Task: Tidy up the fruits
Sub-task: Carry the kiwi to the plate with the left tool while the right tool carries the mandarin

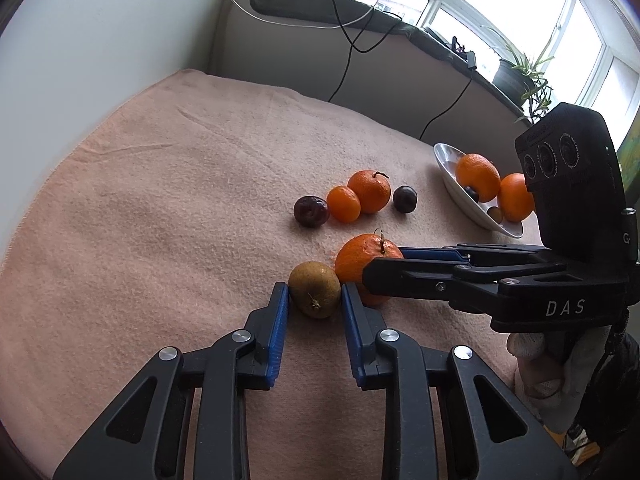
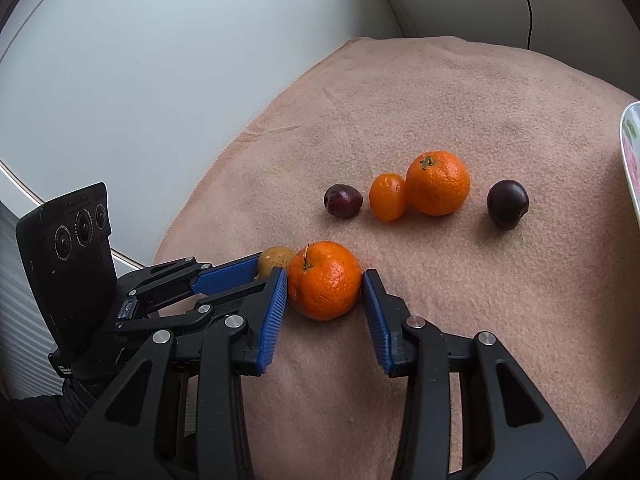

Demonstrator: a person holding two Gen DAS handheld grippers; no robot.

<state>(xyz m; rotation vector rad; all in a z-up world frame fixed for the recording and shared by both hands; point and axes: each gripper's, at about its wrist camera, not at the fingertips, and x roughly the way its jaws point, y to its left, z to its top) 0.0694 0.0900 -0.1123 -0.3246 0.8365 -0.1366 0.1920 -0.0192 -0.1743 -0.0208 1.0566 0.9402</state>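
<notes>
A brown kiwi (image 1: 315,289) lies on the pink cloth between the fingers of my left gripper (image 1: 315,294), which stands open around it. Touching it on the right is a stemmed orange (image 1: 362,258). In the right wrist view this orange (image 2: 325,280) sits between the open fingers of my right gripper (image 2: 325,280), the pads close to its sides; the kiwi (image 2: 274,261) shows behind the left pad. Farther back lie a dark plum (image 1: 311,211), a small orange (image 1: 343,204), a bigger orange (image 1: 370,191) and another plum (image 1: 405,199).
A white bowl (image 1: 452,184) at the right holds two oranges (image 1: 478,178) and small dark fruit. Its rim (image 2: 630,160) shows at the right edge of the right wrist view. Cables and a potted plant (image 1: 520,72) are on the sill behind. A wall stands left.
</notes>
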